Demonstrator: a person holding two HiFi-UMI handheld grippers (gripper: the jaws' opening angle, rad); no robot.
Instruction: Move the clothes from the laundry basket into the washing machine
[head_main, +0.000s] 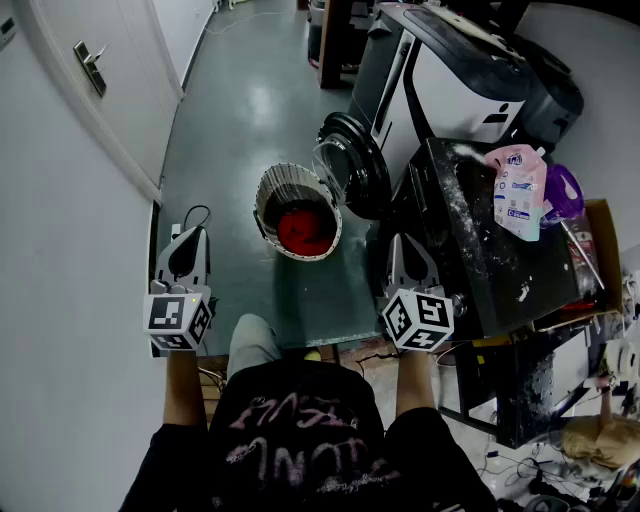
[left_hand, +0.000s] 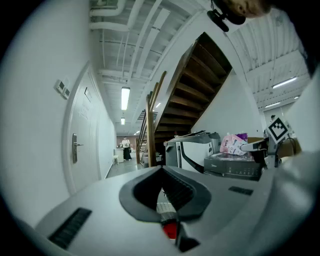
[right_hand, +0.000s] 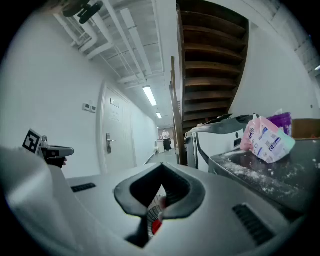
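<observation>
A round white laundry basket (head_main: 266, 196) stands on the grey floor with red clothes (head_main: 304, 228) in it. To its right the dark washing machine (head_main: 468, 245) has its round door (head_main: 350, 160) swung open toward the basket. My left gripper (head_main: 196, 233) is held level, left of and nearer than the basket, shut and empty. My right gripper (head_main: 397, 241) is level in front of the machine's corner, also shut with nothing in it. In the left gripper view a bit of the red clothes (left_hand: 170, 230) shows below the shut left gripper (left_hand: 163, 171). The right gripper view shows the shut right gripper (right_hand: 161, 168).
A pink detergent pouch (head_main: 519, 190) and a purple bag (head_main: 563, 190) lie on the machine's dusty top. A second grey-white appliance (head_main: 450, 85) stands behind it. A white wall with a door handle (head_main: 91, 66) runs along the left. Cables and a cardboard box (head_main: 603, 245) sit at right.
</observation>
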